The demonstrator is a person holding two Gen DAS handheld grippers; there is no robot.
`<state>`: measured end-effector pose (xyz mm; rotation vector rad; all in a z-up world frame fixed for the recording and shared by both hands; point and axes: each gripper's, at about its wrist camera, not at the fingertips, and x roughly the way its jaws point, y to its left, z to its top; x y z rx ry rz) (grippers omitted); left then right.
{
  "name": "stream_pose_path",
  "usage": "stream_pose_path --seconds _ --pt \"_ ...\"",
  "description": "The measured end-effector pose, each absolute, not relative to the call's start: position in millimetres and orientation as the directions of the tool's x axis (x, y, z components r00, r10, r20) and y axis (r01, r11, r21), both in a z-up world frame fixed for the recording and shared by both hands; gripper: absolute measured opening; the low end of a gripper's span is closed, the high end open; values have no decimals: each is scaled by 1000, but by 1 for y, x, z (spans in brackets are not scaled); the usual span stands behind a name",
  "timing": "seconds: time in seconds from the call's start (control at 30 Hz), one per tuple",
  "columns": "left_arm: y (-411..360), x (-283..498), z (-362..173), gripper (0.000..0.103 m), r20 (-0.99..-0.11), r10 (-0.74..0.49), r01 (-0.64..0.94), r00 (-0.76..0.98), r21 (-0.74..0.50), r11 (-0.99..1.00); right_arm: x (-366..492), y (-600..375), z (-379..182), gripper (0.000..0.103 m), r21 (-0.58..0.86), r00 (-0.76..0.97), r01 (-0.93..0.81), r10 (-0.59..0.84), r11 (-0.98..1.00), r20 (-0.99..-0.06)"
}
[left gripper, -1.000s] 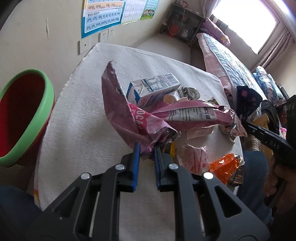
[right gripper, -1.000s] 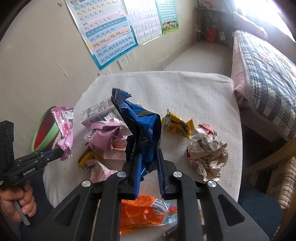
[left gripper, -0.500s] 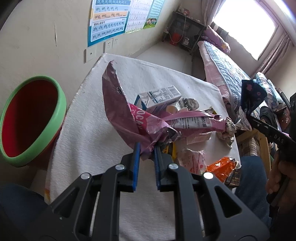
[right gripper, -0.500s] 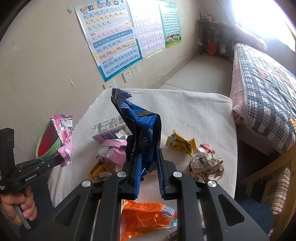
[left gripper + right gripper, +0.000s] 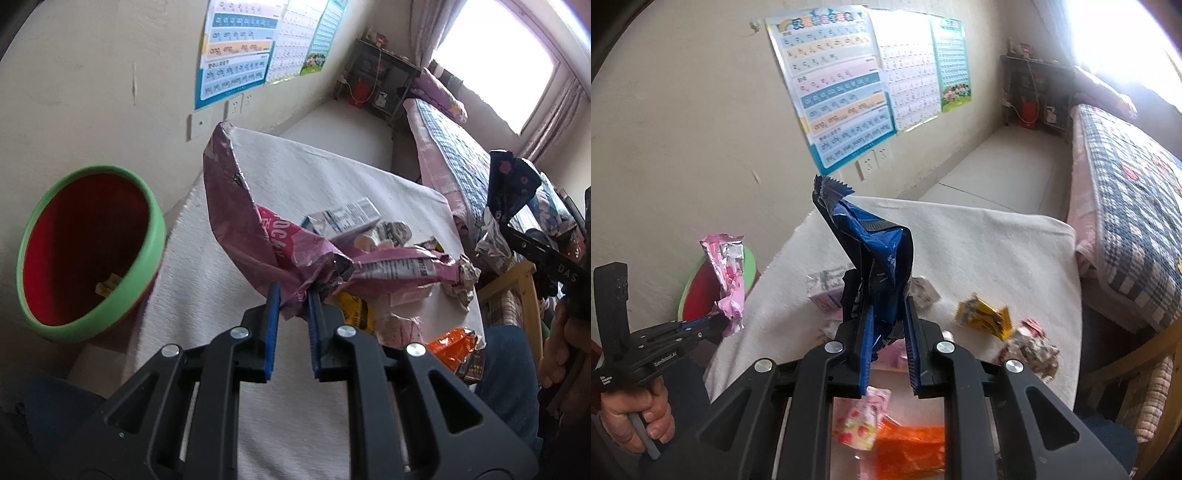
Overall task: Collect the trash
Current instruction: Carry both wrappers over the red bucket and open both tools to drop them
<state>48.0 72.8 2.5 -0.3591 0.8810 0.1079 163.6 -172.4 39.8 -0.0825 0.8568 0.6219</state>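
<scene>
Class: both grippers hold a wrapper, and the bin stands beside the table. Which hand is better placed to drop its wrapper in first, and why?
Left. The left gripper, holding the pink wrapper, is on the side of the bin, whose mouth lies open right beside it. The right gripper holds the blue wrapper over the table, farther from the bin.

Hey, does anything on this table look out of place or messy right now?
Yes. Trash is strewn over the white cloth: a small carton on its side, a yellow wrapper, a crumpled paper ball and an orange wrapper at the near edge. The red bin beside the table is nearly empty.
</scene>
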Motion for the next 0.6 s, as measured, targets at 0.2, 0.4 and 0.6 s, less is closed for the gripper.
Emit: stream_pose_path --seconds 0.2,0.4,0.6 --pt "98 39 9 14 -762 -23 -275 647 -262 925 159 -133 45 15 177 458 -602 519 778 -722" --pt "128 25 12 14 -760 15 -326 650 -261 908 152 -87 46 15 192 407 -664 566 722 -717" --pt "159 9 15 14 -758 60 -378 650 -254 890 141 -36 47 15 208 352 -723 611 659 -709"
